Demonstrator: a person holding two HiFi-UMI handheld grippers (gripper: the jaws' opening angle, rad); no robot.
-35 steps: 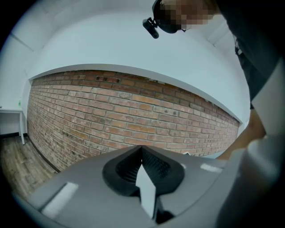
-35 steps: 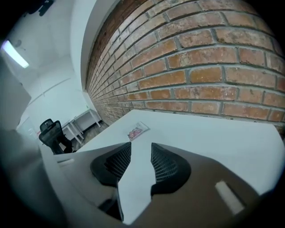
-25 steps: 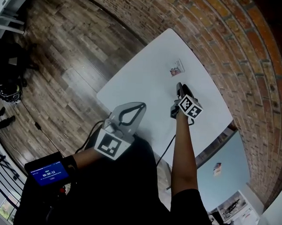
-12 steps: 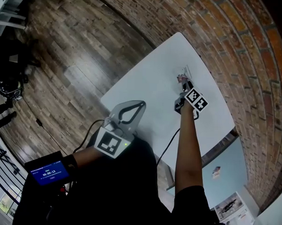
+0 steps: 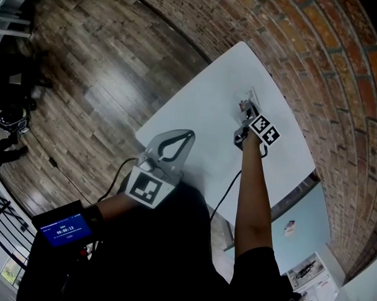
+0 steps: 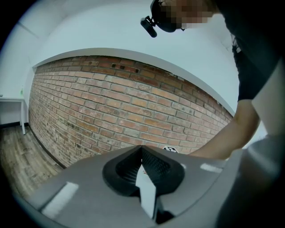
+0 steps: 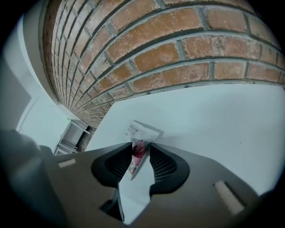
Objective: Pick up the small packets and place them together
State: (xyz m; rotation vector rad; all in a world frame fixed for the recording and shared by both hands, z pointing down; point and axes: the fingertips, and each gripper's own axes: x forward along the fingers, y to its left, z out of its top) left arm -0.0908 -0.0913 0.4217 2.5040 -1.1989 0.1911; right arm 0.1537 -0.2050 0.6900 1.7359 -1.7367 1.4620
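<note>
right gripper (image 5: 245, 112) reached packet (image 7: 140, 132) (jaws closing round it) | left gripper (image 5: 188, 136) jaws together

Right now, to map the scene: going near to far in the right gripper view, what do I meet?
Right gripper, jaws closing → small packet between them → white table → brick wall.

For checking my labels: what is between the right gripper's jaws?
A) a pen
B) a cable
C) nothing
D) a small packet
D: the right gripper view shows a small packet with red print between the closing jaws of the right gripper.
</note>
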